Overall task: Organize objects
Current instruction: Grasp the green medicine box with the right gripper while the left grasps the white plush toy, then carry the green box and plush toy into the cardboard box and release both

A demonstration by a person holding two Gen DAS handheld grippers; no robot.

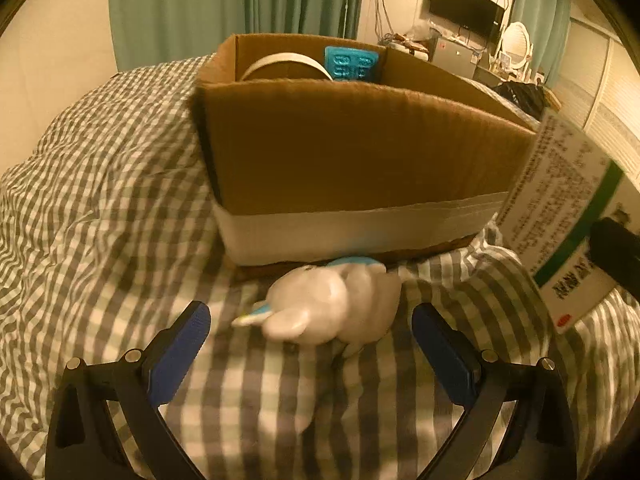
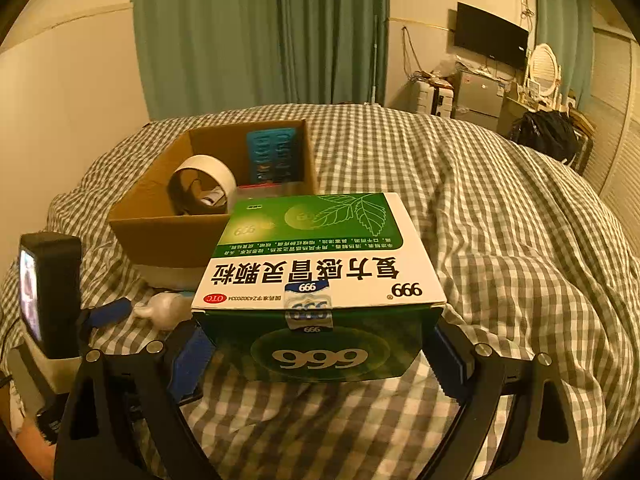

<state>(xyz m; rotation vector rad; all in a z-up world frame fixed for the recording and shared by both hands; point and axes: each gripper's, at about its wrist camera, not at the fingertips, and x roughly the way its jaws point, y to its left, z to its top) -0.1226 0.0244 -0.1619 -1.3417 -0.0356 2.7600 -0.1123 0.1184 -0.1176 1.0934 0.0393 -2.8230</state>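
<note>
A brown cardboard box [image 1: 360, 152] [image 2: 160, 236] stands on the checked bedspread, holding a roll of white tape [image 2: 212, 176] [image 1: 284, 60] and a blue blister pack [image 2: 272, 156] [image 1: 350, 64]. A small white toy figure [image 1: 336, 304] [image 2: 164, 310] lies on the bed against the box's near side. My left gripper [image 1: 312, 344] is open, its blue pads either side of the toy and a little short of it. My right gripper [image 2: 320, 352] is shut on a green-and-white medicine box [image 2: 320, 264] [image 1: 560, 220], held above the bed to the right of the cardboard box.
The checked bedspread [image 2: 500, 220] rises in folds to the right. Green curtains [image 2: 260, 32] hang behind the bed. A wall TV [image 2: 492, 34], a dresser with a mirror [image 2: 542, 66] and a dark bag [image 2: 548, 136] stand at the far right.
</note>
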